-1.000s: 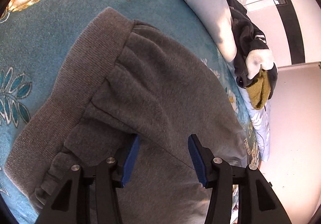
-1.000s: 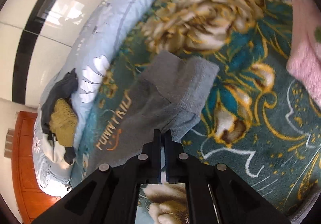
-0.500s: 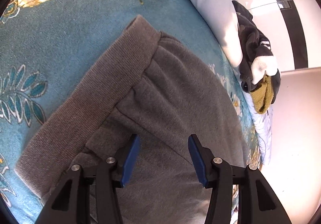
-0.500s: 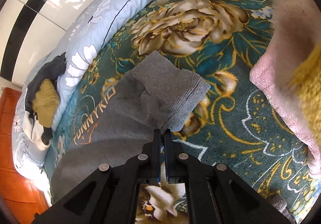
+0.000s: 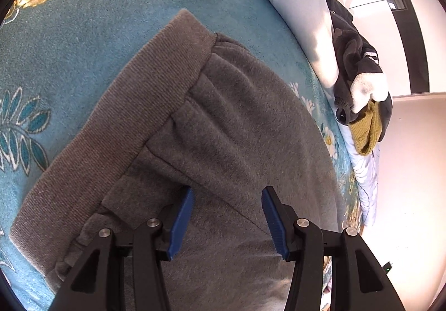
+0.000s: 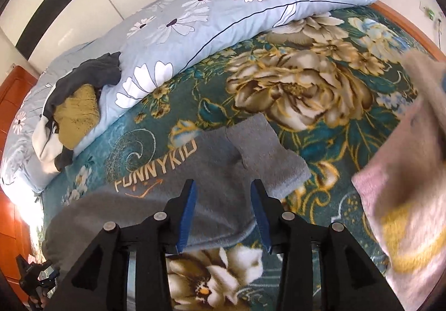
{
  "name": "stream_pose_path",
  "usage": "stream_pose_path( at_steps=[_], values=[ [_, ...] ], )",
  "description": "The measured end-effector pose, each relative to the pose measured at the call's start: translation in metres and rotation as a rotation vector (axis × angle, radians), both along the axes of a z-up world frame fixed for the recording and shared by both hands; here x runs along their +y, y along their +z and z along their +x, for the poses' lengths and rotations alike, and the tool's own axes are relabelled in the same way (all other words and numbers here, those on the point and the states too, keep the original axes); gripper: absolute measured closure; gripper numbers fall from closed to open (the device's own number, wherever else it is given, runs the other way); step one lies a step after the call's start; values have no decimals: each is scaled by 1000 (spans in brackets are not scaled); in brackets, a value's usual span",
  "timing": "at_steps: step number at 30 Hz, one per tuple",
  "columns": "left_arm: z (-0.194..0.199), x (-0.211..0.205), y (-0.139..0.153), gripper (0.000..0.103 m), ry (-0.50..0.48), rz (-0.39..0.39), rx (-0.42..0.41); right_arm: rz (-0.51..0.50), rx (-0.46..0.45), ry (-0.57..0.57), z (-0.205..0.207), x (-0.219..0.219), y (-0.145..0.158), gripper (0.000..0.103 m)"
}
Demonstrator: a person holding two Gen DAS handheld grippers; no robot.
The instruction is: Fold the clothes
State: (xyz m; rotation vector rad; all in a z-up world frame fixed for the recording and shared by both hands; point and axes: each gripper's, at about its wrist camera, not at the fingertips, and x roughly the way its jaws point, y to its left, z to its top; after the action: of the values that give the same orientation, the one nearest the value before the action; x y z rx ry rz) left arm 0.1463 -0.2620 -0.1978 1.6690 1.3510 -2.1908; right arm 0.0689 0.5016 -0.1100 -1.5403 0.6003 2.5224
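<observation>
Grey fleece trousers (image 5: 231, 127) lie flat on a teal floral blanket (image 5: 69, 40). Their ribbed waistband (image 5: 133, 104) runs across the left wrist view. My left gripper (image 5: 227, 223) hangs open just above the cloth near the waistband, gripping nothing. In the right wrist view the trouser leg (image 6: 214, 171) bears orange "FUNNYKID" lettering and ends in a ribbed cuff (image 6: 267, 160). My right gripper (image 6: 223, 213) stands open over the leg's near edge, with nothing between its blue pads (image 6: 187, 213).
A light blue flowered duvet (image 6: 200, 21) lies rolled along the far side, with a pile of dark, white and mustard clothes (image 6: 75, 104) on it. A pink and yellow garment (image 6: 404, 199), blurred, lies at the right. A wooden bed frame (image 6: 16, 104) borders the left.
My right gripper was shut on the trouser leg's edge and has opened, letting it go. The right view has swung up and back. The left gripper stays open and has shifted slightly over the waistband.
</observation>
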Motion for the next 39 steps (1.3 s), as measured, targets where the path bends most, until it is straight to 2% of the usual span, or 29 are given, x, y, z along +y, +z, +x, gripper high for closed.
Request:
stream_pose_path(
  at_steps=[8, 14, 16, 19, 22, 27, 30, 32, 35, 37, 39],
  values=[
    [1, -4, 4, 48, 33, -48, -25, 82, -125, 88, -59, 9, -40, 61],
    [1, -2, 0, 48, 51, -55, -43, 119, -144, 127, -62, 4, -51, 63],
    [-2, 2, 0, 48, 39, -60, -45, 135, -150, 105, -60, 5, -51, 93],
    [-5, 6, 0, 48, 31, -50, -43, 129, -111, 78, -57, 9, -40, 96],
    [-5, 6, 2, 48, 31, -53, -40, 171, -1, 36, -49, 11, -15, 96],
    [-1, 5, 5, 48, 41, -34, -40, 187, -70, 41, -60, 7, -31, 96],
    [4, 1, 18, 48, 37, -39, -23, 176, -66, 12, -56, 8, -28, 94],
    [11, -5, 29, 48, 50, -40, 1, 192, -48, 1, -51, 4, -15, 87],
    [28, -20, 42, 47, 86, -44, 44, 212, 30, 5, -34, -11, 17, 76],
    [44, -30, 43, 46, 111, -53, 53, 181, 99, 25, -14, -24, 37, 66],
    [59, -36, 38, 45, 133, -62, 49, 134, 149, 59, 13, -37, 47, 61]
  ],
)
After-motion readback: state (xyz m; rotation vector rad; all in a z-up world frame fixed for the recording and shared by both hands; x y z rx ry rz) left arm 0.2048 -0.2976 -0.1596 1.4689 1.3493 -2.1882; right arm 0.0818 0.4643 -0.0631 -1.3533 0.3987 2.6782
